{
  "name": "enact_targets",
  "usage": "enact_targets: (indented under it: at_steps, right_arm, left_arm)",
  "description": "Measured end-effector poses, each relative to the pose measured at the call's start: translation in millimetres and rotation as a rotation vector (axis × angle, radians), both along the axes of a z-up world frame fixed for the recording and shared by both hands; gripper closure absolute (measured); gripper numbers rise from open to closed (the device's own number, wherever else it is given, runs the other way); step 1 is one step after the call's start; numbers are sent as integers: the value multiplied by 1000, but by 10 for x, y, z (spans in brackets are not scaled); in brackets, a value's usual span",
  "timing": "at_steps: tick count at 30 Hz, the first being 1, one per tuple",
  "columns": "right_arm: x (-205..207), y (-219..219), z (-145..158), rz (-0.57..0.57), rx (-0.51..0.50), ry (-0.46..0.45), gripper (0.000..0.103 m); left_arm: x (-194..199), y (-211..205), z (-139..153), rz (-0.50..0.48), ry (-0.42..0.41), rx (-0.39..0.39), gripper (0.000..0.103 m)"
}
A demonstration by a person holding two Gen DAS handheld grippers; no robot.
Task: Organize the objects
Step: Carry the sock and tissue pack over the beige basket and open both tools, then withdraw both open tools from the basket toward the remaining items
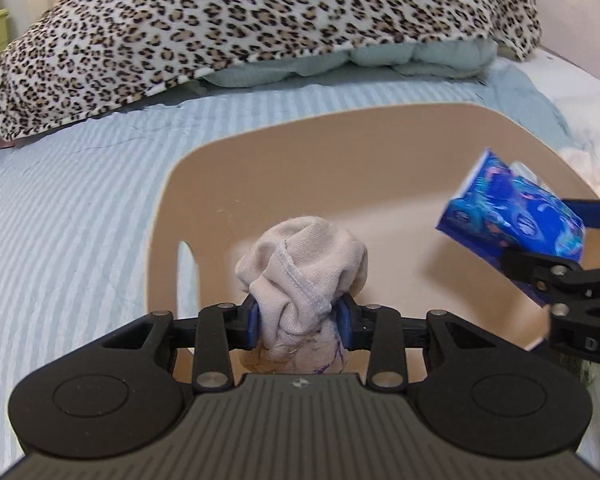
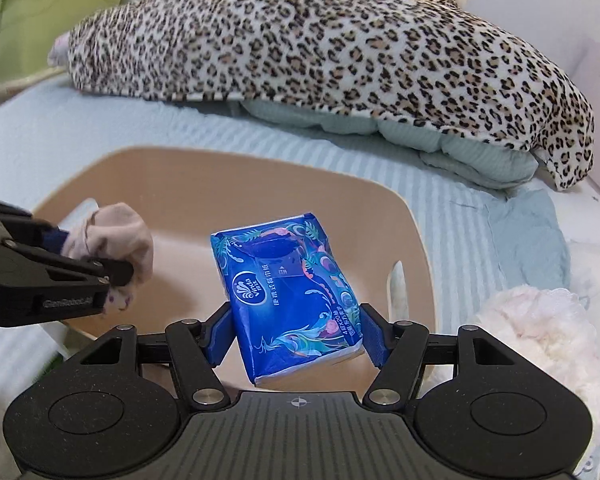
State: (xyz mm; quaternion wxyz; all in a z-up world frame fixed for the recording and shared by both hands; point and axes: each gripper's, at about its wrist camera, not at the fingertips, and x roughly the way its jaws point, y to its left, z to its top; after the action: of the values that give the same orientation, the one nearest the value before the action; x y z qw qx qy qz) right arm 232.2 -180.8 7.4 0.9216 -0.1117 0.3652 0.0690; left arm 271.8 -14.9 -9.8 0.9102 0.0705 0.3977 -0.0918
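My left gripper point(image 1: 300, 320) is shut on a bunched pale pink sock point(image 1: 304, 276) and holds it above a tan plastic basket point(image 1: 340, 160) on the bed. My right gripper point(image 2: 294, 334) is shut on a blue tissue pack point(image 2: 290, 292) and holds it over the same basket point(image 2: 204, 184). In the left wrist view the tissue pack point(image 1: 512, 216) hangs at the right in the right gripper's fingers point(image 1: 540, 276). In the right wrist view the sock point(image 2: 116, 248) and the left gripper's fingers point(image 2: 112, 272) show at the left.
The basket rests on a light blue striped bedsheet point(image 1: 80, 200). A leopard-print blanket point(image 2: 320, 48) lies over a pale quilt at the back. A fluffy white item point(image 2: 540, 332) sits right of the basket. A green bin point(image 2: 56, 12) stands at the back left.
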Motion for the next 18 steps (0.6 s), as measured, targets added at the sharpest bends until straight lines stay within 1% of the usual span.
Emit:
enact_targets:
  at_steps: [2,3,4,5,6,7,9,10,12,14,16,18]
  right_arm:
    - [0,-25,7,-13,17,9,40]
    - [-11,-49,34,-19,36,15,35]
    - [-30,-75,67,-24,54,18,33]
    - [-68,-100,101,-25,74,18,31]
    - [-113,-126,132,-33,85,13,26]
    - [-154,-143,162,-42,84,5,23]
    - [-250,-183,228,-56,73,-15,22]
    - [-291,-211,264,-61,73,-17,19]
    - [-380,-269,348,-70,87,-20,13]
    - [-486,-312,430,-76,94,-32,10]
    - [-602,-352,502,-84,94,-47,5]
    - [-703,-381,542,-90,98,-52,3]
  left_arm:
    - [-30,-7,34,4,-7,1,57]
    - [-45,-11,64,13,-12,1,50]
    - [-70,-15,97,21,-21,3,37]
    - [-106,-8,142,29,-39,5,30]
    - [-131,-9,193,40,-56,7,24]
    - [-164,1,244,51,-71,7,20]
    - [-226,35,340,67,-81,-9,16]
    - [-264,61,384,73,-83,-21,14]
    - [-341,97,457,79,-84,-40,13]
    - [-431,132,511,86,-91,-44,13]
    - [-526,170,552,98,-99,-42,13]
    - [-634,218,586,102,-105,-47,13]
